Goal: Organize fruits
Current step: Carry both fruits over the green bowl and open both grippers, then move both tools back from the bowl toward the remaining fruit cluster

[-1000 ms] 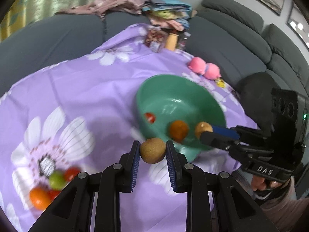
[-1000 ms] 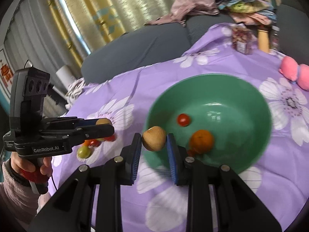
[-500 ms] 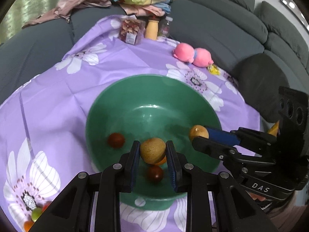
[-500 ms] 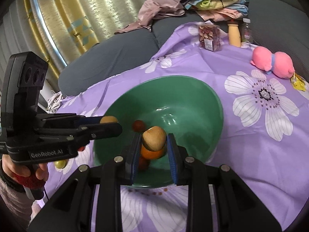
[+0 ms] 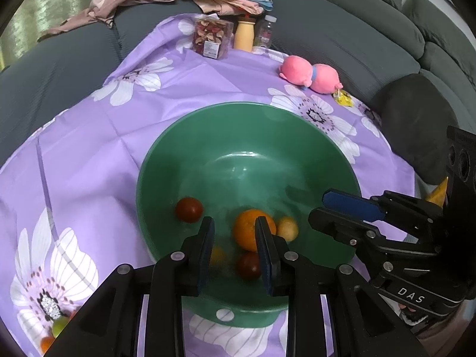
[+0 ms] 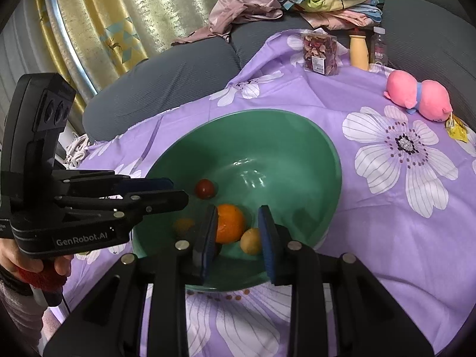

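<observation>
My left wrist view alone shows loose fruits (image 5: 56, 327) at lower left; the green bowl (image 5: 208, 125) at centre holds the rest. The left gripper (image 5: 235, 253) and the opening right gripper (image 6: 238, 238) grip nothing

Bowl (image 5: 208, 136) far half lies bare; fruit (image 5: 249, 232) crowds the near side

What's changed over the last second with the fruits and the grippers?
Both the left gripper and right gripper moved over the green bowl and released their tan fruits, now lying inside. The right gripper's jaws are opening, empty. The orange and pink plush stayed put.
</observation>
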